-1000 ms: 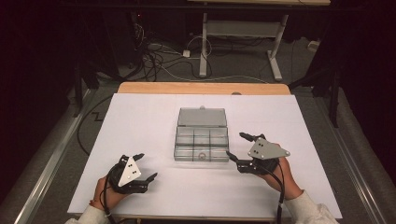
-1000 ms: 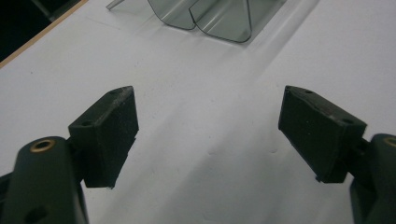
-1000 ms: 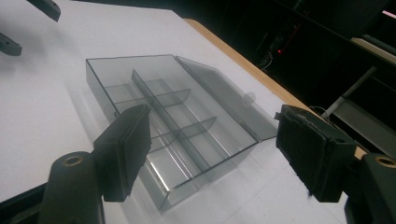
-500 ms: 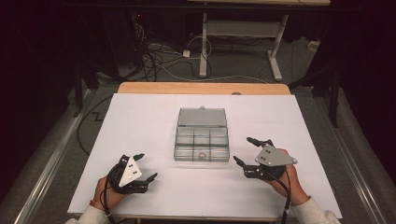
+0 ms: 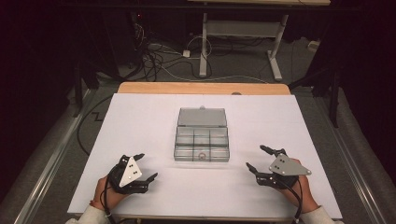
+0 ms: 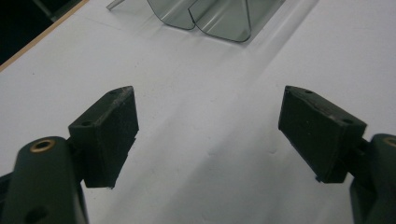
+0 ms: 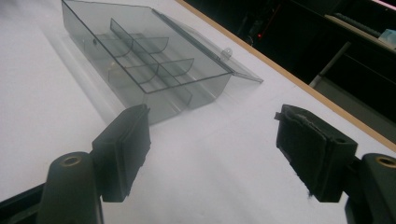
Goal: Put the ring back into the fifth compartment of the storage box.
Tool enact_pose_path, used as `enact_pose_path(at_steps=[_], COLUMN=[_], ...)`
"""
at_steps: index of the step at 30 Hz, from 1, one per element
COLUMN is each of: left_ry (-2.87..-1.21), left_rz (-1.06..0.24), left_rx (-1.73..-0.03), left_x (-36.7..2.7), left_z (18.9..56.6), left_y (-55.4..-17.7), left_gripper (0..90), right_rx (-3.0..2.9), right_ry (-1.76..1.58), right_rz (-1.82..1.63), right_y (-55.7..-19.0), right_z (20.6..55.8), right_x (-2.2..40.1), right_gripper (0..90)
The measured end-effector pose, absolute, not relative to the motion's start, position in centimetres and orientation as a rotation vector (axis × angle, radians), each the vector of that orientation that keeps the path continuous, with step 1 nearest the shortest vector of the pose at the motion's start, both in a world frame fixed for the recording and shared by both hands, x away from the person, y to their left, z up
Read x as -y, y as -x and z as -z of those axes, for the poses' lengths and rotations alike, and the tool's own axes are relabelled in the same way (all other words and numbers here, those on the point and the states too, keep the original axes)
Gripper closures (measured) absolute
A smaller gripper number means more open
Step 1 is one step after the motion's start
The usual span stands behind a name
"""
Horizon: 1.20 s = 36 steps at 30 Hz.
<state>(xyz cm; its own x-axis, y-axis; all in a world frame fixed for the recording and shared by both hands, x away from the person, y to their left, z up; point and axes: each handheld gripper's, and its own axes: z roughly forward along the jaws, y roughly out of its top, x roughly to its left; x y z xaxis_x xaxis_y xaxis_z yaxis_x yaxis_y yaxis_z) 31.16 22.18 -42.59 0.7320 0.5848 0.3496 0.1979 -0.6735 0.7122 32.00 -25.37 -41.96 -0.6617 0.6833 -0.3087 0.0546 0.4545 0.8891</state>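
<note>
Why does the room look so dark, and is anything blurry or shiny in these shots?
High view: the white table is brightly lit while the floor behind it sinks into near black. Left gripper view: the black pads up close are soft, and pale streaks of glare run down from the clear box. Right gripper view: the box looks sharp, its lid edge catching light.

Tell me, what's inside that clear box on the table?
The box lies open, its lid folded back. Dividers split it into small compartments. One small ring-like thing sits in the near middle compartment; what it is, I cannot tell. The others look empty.
</note>
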Motion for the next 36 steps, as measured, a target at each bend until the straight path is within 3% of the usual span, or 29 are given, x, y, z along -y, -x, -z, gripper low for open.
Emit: enact_pose_path(at_steps=[14,18,19,21,24,25,28,32,36], left_ry=[-2.274,-2.288,-2.291,-2.301,-2.306,-2.314,-2.314,-2.338,-2.337], left_rz=[-0.729,-0.722,-0.723,-0.716,-0.692,-0.692,-0.688,-0.680,-0.673], left_rx=[-0.616,-0.645,-0.653,-0.669,-0.679,-0.675,-0.676,-0.664,-0.674], left_x=[-22.3,-22.3,-22.3,-22.3,-22.4,-22.5,-22.5,-22.3,-22.3], left_z=[42.8,42.9,42.9,42.9,42.8,42.7,42.4,42.5,42.6], left_y=[-31.5,-31.9,-32.0,-32.2,-32.3,-32.3,-32.3,-32.2,-32.5], left_gripper=[19.5,20.7,23.2,29.1,44.4,56.1,69.4,83.4,87.3], right_rx=[-2.092,-2.136,-2.141,-2.150,-2.163,-2.162,-2.185,-2.204,-2.215], right_ry=[-0.638,-0.685,-0.689,-0.683,-0.688,-0.685,-0.671,-0.655,-0.652], right_rz=[-1.105,-1.123,-1.120,-1.124,-1.143,-1.149,-1.137,-1.121,-1.126], right_y=[-31.2,-31.7,-31.8,-31.8,-32.0,-32.0,-31.9,-31.9,-32.1], right_z=[43.9,44.5,44.5,44.4,44.0,43.9,43.9,43.8,43.7], right_x=[27.6,28.4,28.3,28.3,28.3,28.4,28.3,28.1,28.1], right_gripper=[26.5,33.0,35.4,49.3,70.7,77.1,87.7,90.0,90.0])
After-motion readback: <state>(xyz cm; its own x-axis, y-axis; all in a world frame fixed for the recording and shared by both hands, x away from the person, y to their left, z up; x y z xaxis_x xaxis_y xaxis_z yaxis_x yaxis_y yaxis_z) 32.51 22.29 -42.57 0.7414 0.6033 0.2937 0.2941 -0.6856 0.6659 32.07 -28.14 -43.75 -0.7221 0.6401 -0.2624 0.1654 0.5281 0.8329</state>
